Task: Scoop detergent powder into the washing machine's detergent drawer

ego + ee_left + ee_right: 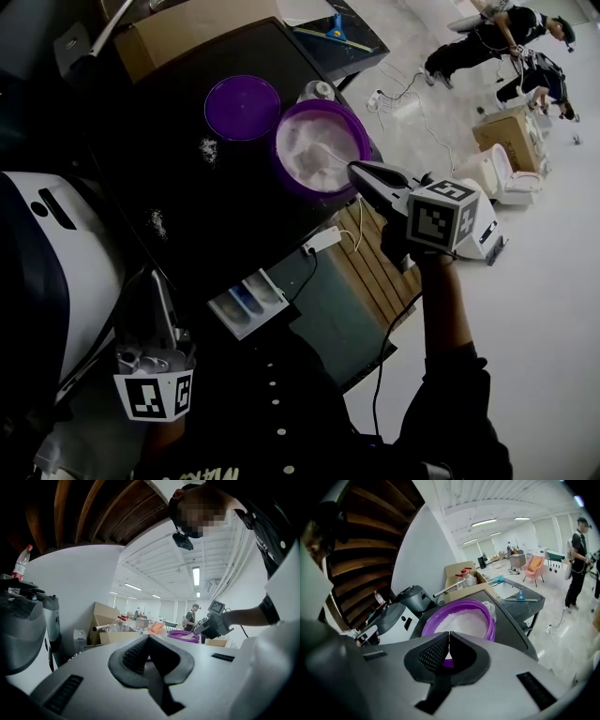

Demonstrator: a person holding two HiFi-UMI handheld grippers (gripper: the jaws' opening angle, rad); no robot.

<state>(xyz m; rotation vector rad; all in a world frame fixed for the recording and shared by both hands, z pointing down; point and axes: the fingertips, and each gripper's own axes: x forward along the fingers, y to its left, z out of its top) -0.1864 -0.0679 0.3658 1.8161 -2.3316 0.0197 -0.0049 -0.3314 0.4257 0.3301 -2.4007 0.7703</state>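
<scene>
A purple tub (pixel 352 127) of white detergent powder (pixel 314 150) stands on the dark table (pixel 234 206); it also fills the middle of the right gripper view (pixel 483 611). My right gripper (pixel 354 169) (pixel 449 634) hangs at the tub's near rim, pointing down into it. Its jaws are shut on the thin handle of a white scoop (pixel 326 155) that lies in the powder. The detergent drawer (pixel 248 302) stands pulled out below the table edge. My left gripper (pixel 155 281) (pixel 149 639) is low at the left by the white washing machine (pixel 56 253), shut and holding nothing.
The tub's purple lid (pixel 242 108) lies flat to its left, with a small clear container (pixel 317 91) behind the tub. Spilled powder (pixel 208 148) dots the table. A cardboard box (pixel 187 28) stands at the back, a power strip (pixel 322 241) hangs at the table edge, and people (pixel 487 37) work far right.
</scene>
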